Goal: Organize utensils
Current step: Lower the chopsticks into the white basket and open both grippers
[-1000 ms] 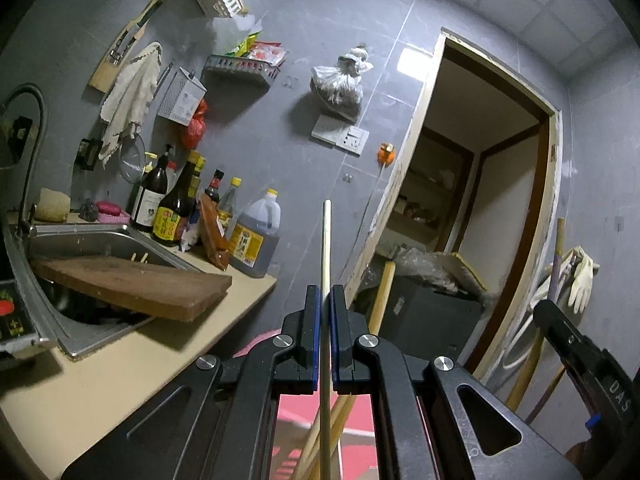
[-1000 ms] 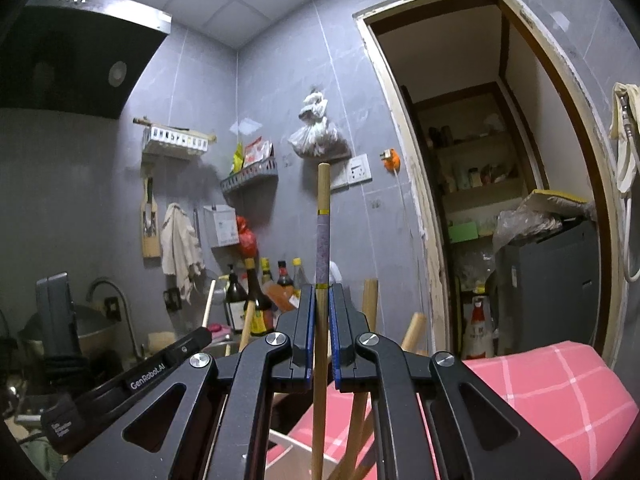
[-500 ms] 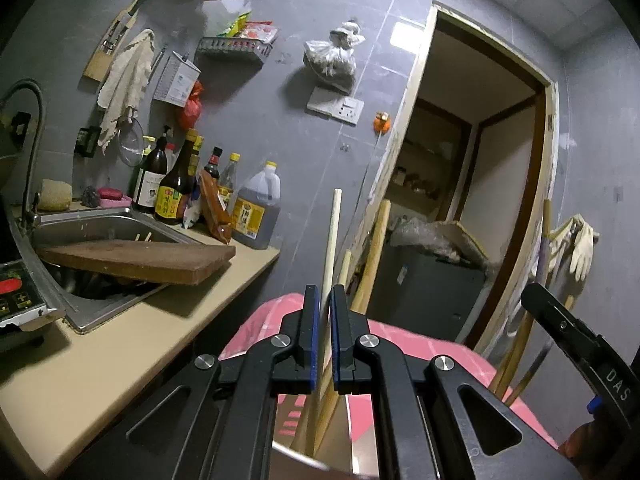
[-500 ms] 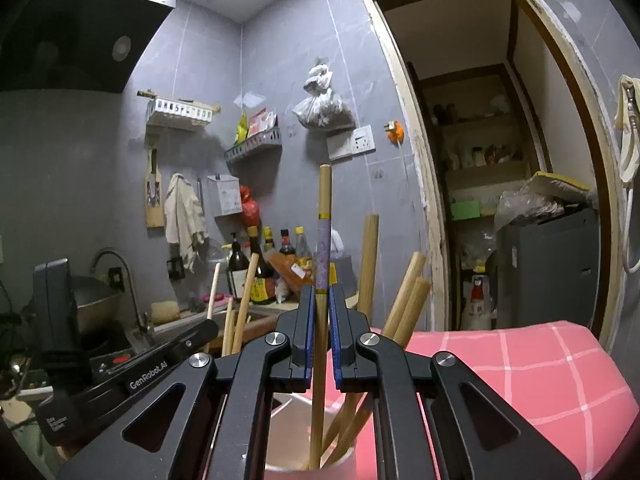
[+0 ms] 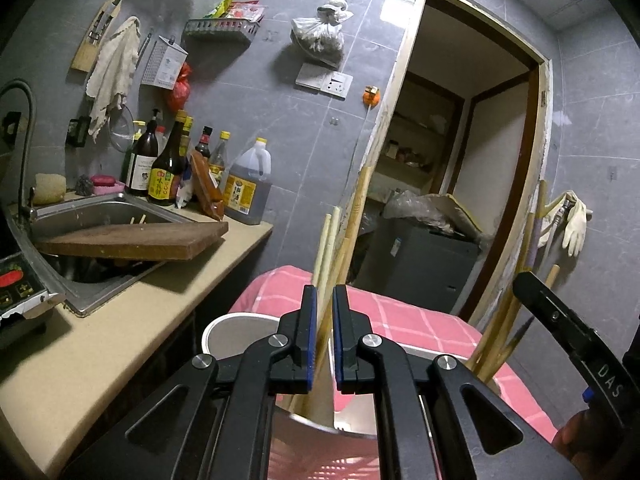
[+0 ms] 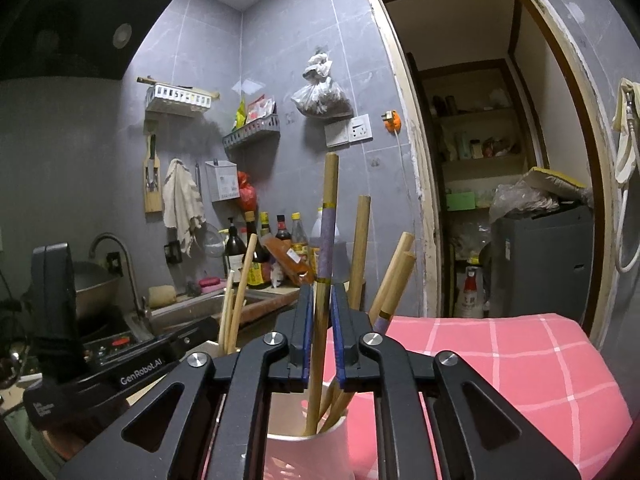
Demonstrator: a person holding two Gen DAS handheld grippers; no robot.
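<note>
Right gripper [image 6: 320, 334] opening around chopstick [image 6: 327, 240] (standing in cup [image 6: 316, 452]); left gripper [image 5: 324, 340] slack.

Left gripper [image 5: 324, 322]: near centre, jaws a narrow gap apart, a pale chopstick [image 5: 326, 240] leaning through the gap; contact with the pads cannot be told.
White holder [image 5: 224, 330]: just beyond the jaws, on a pink checked cloth [image 5: 420, 326].
Further chopsticks [image 5: 496, 344]: near right, beside the black right gripper [image 5: 568, 338].
Beige counter [image 5: 132, 320]: left.
Steel sink [image 5: 92, 216]: far left, wooden cutting board [image 5: 132, 240] laid across it.
Sauce bottles [image 5: 168, 168] and oil jug [image 5: 248, 188]: against the grey tiled wall.
Open doorway [image 5: 472, 160]: far right.
</note>
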